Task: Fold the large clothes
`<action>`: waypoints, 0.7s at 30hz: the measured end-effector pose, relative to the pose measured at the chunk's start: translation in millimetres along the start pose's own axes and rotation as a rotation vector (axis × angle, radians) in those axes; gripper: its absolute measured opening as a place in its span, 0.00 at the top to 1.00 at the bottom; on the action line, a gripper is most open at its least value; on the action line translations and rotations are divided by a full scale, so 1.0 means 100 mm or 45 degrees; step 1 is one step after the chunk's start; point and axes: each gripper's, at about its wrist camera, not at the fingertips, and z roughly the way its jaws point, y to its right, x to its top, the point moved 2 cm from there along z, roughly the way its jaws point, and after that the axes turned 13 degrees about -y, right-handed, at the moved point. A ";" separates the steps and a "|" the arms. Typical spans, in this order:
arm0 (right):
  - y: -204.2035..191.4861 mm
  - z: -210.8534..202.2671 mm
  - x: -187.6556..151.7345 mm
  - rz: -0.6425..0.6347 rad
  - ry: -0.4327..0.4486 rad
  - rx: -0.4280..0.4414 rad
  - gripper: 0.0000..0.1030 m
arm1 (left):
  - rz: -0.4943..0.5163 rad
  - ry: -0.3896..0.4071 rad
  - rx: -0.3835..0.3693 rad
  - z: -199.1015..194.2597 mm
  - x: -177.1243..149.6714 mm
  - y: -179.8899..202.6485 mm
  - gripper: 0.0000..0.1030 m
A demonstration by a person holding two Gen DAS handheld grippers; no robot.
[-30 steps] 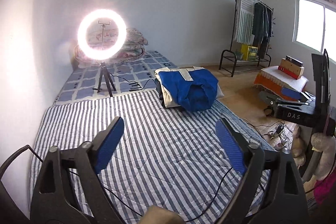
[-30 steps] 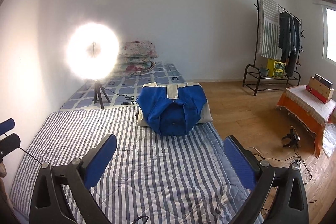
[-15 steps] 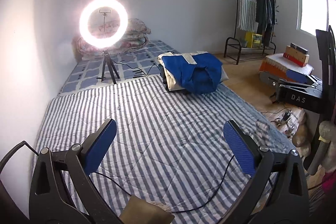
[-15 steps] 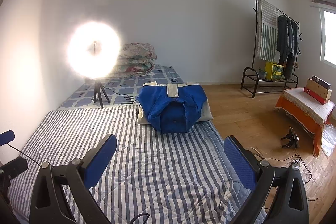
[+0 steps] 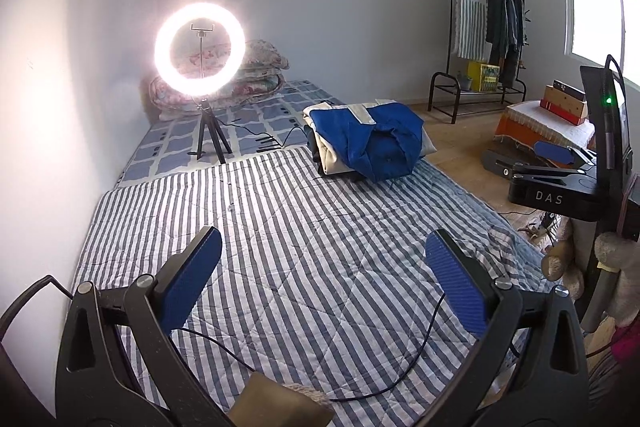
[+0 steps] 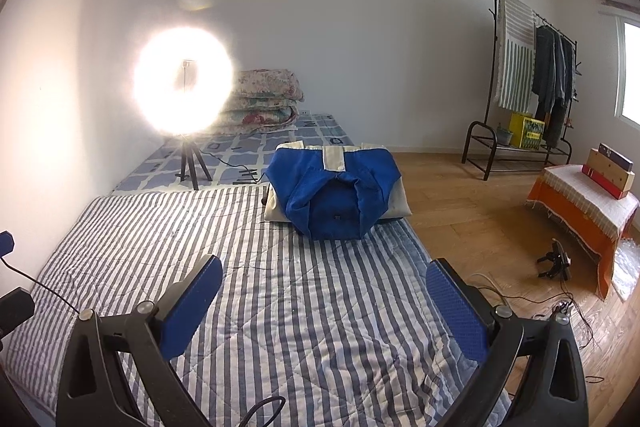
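Observation:
A folded blue and cream garment (image 5: 368, 141) lies on a small stack at the far right of the striped quilt (image 5: 304, 251); it also shows in the right wrist view (image 6: 336, 195). My left gripper (image 5: 322, 277) is open and empty, held above the near part of the quilt, far from the garment. My right gripper (image 6: 324, 297) is open and empty, above the quilt's (image 6: 260, 291) near right part. The right gripper also shows from the side at the right edge of the left wrist view (image 5: 556, 153).
A lit ring light on a tripod (image 5: 199, 51) stands at the back left, with folded floral bedding (image 5: 260, 67) behind it. A black cable (image 5: 400, 359) crosses the near quilt. A clothes rack (image 6: 532, 75) and an orange-covered table (image 6: 580, 207) stand on the wooden floor at right.
Both views shifted slightly; the left gripper's jaws have spread wider than a second ago. The garment stack has not moved.

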 end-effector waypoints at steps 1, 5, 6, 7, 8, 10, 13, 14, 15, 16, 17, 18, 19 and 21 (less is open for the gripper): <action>0.00 0.00 -0.01 0.003 -0.004 0.002 0.00 | 0.002 -0.001 -0.001 0.00 0.00 0.00 0.00; -0.01 0.00 -0.01 0.003 -0.007 0.002 0.00 | 0.007 -0.001 0.004 -0.03 0.00 0.02 0.00; -0.01 0.01 -0.01 0.003 -0.007 0.003 0.00 | 0.007 0.000 0.006 -0.03 0.00 0.02 0.00; -0.01 0.01 -0.01 0.004 -0.007 0.003 0.00 | 0.005 0.002 0.004 -0.04 0.00 0.02 0.00; -0.01 0.00 -0.01 0.005 -0.006 0.003 0.00 | 0.004 0.003 0.002 -0.04 0.00 0.02 0.00; -0.01 0.01 -0.01 0.004 -0.008 0.004 0.00 | 0.008 0.003 0.002 -0.04 0.00 0.02 0.00; -0.01 0.01 -0.02 -0.001 -0.010 0.002 0.00 | 0.009 0.003 0.002 -0.05 0.01 0.02 0.00; -0.01 0.02 -0.02 -0.005 -0.010 0.003 0.00 | 0.009 0.005 0.002 -0.05 0.01 0.02 0.00; -0.01 0.02 -0.02 -0.009 -0.008 0.003 0.00 | 0.009 0.007 0.002 -0.05 0.01 0.02 0.00; -0.02 0.02 -0.02 -0.011 -0.007 0.004 0.00 | 0.011 0.007 0.001 -0.05 0.01 0.02 0.00; -0.02 0.01 -0.02 -0.013 -0.006 0.005 0.00 | 0.013 0.008 0.000 -0.06 0.02 0.02 0.00; -0.01 0.02 -0.02 -0.013 -0.006 0.006 0.00 | 0.014 0.011 0.002 -0.07 0.03 0.02 0.00; -0.01 0.02 -0.01 -0.011 -0.007 0.008 0.00 | 0.015 0.012 0.002 -0.07 0.04 0.02 0.00; 0.00 0.03 -0.01 -0.007 -0.010 0.016 0.00 | 0.018 0.017 0.002 -0.08 0.05 0.02 0.00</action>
